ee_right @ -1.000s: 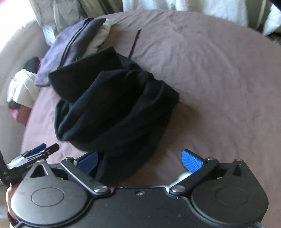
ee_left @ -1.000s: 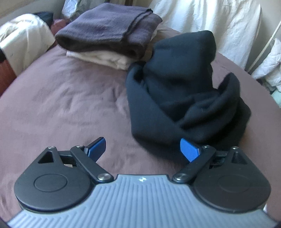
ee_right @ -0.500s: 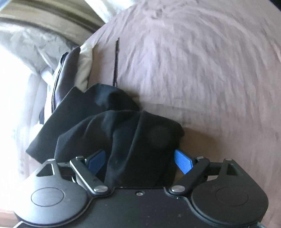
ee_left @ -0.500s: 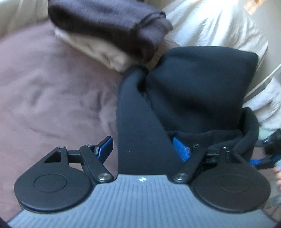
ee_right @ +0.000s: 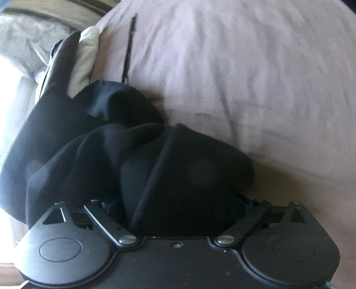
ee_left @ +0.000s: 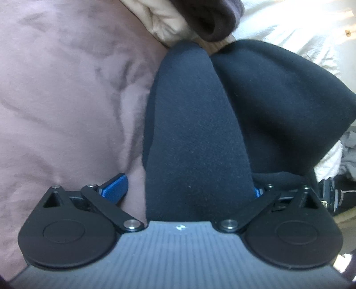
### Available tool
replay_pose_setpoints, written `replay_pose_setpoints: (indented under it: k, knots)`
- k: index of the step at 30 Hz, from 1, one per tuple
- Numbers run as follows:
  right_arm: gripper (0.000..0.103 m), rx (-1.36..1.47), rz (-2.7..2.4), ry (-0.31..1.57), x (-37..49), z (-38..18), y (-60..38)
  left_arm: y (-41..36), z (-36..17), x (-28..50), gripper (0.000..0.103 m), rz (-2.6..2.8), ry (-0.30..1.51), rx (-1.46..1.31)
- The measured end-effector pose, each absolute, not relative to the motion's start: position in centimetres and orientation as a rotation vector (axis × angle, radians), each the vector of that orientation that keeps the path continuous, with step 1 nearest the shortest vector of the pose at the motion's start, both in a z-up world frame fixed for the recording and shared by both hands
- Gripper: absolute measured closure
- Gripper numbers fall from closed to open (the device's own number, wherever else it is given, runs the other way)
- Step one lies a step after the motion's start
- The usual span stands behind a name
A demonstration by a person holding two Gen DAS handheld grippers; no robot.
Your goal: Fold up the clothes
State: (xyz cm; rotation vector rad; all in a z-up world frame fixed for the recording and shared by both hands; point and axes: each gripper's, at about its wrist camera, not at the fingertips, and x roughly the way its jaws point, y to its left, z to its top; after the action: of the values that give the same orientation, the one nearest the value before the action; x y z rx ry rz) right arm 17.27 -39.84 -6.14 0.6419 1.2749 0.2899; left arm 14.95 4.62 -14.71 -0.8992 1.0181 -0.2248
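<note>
Two grippers straddle the crumpled black garment point(ee_left: 195, 137) on the mauve bedspread point(ee_left: 66, 89): left gripper point(ee_left: 189, 189) opening, right gripper point(ee_right: 178, 206) closing, fabric between both; I should pinch one edge, not bunched layers

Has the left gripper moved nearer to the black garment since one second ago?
Yes. The left gripper came forward and down: the black garment now lies between its jaws, and the folded pile looms closer.

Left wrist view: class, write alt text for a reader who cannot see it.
A crumpled black fleece garment lies between the left gripper's opening blue-padded jaws, on a mauve bedsheet. Folded cream and dark clothes lie beyond.
</note>
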Motion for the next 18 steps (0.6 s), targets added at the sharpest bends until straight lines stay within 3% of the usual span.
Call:
replay_pose_setpoints:
  k: [1,4,8,18]
  knots:
    - [0.04,0.589,0.328,1.239,16.8,-5.0,-39.2,4.5,-14.5,14.8,0.051,-0.246,1.012,-0.923]
    - [0.066,0.47,0.395,1.162,15.5,-1.4,-38.1,3.0,-12.6,14.1,0.067,-0.211,0.981,-0.816]
    - [0.08,0.405,0.425,1.054,12.7,3.5,-38.5,-0.2,-9.0,12.9,0.075,-0.181,0.9,-0.62]
    - [0.087,0.207,0.406,0.699,4.4,16.9,-44.1,-7.0,2.5,9.4,0.083,-0.27,0.683,-0.448]
